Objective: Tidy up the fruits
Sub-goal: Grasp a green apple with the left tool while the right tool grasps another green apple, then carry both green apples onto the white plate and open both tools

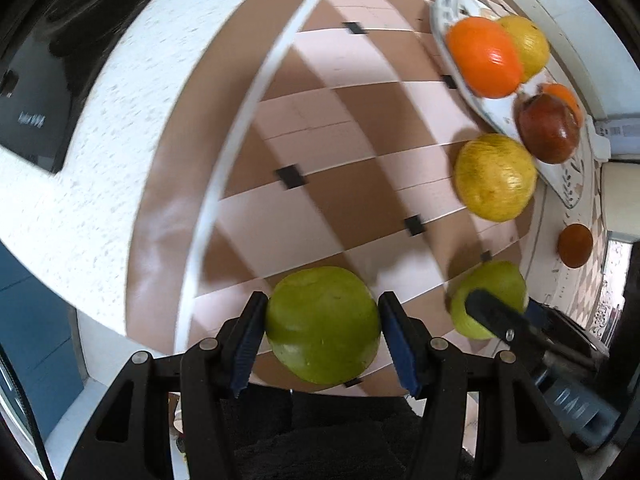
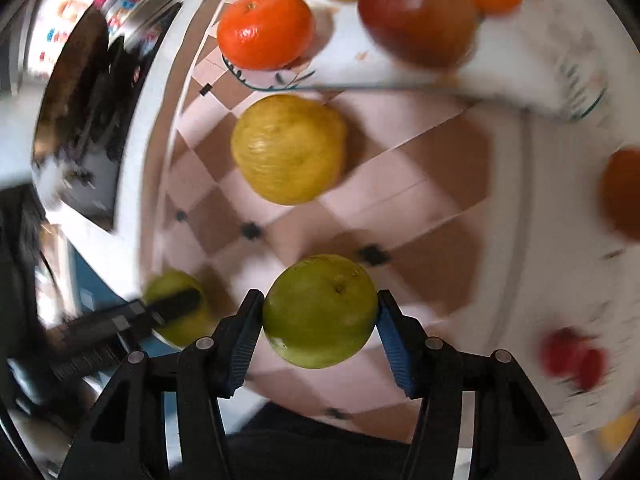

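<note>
My left gripper is shut on a green fruit held above the checkered table. My right gripper is shut on a second green fruit; that gripper and fruit also show in the left wrist view. A white patterned plate holds an orange, a yellow fruit, a dark red apple and another orange. A yellow fruit lies on the table beside the plate, also in the right wrist view.
A brownish-orange fruit lies on the table to the right. The checkered brown and pink tablecloth has a white edge. A red object is blurred at the lower right of the right wrist view.
</note>
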`<state>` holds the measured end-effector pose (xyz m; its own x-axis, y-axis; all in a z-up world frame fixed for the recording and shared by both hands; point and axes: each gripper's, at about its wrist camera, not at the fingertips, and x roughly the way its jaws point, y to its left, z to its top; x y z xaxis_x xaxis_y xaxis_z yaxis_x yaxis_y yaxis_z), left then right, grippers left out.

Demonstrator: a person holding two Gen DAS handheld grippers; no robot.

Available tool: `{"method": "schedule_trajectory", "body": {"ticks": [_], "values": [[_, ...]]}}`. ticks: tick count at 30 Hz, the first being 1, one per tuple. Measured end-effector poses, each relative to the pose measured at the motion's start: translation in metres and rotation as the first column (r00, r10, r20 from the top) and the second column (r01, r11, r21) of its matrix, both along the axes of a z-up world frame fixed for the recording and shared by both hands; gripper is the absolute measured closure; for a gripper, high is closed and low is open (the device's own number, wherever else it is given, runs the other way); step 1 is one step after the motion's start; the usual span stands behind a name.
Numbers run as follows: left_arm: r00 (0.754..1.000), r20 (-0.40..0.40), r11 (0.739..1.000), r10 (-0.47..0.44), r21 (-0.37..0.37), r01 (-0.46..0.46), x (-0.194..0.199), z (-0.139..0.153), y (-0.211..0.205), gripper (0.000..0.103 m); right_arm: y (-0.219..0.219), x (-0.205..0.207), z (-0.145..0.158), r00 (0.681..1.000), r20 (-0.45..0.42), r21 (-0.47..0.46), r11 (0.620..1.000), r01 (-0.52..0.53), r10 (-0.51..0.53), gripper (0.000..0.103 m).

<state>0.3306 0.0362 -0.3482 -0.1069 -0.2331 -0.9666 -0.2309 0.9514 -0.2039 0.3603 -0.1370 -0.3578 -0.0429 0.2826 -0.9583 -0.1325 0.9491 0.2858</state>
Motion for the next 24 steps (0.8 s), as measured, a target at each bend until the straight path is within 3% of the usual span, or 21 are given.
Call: {"method": "schedule_trajectory", "body": {"ticks": [2,6,15,19,24], "values": [[1.0,0.01,1.0,-0.027,0.001,0.027,0.008,0.002,-0.014,0.049,-0.009,-0.002,0.002,1.0,0.002,-0.009,1.0,0.002,-0.002,0.044],[0.996,0.017,0.996,-0.083,0.018,0.083,0.02,0.002,-0.036,0.048,-0.036,0.0,-0.021,0.986,-0.115,0.121,0.983,0.138,-0.124,0.043],[0.992,0.017,0.992,-0.122,0.013,0.122,0.031,0.009,-0.047,0.048,-0.045,-0.006,-0.011,0.984,-0.059,0.133,0.976,0.175,-0.168,0.044],[0.992,0.057,0.993,-0.11,-0.029,0.112,0.046,0.039,-0.052,0.048,-0.068,-0.001,0.015,0.976,-0.03,0.181,0.959,0.217,-0.215,0.044],[0.979,0.172,0.99,-0.106,-0.078,0.121,0.083,0.095,-0.054,0.048,-0.1,0.025,0.058,0.959,0.052,0.221,0.939,0.262,-0.28,0.044]]}}
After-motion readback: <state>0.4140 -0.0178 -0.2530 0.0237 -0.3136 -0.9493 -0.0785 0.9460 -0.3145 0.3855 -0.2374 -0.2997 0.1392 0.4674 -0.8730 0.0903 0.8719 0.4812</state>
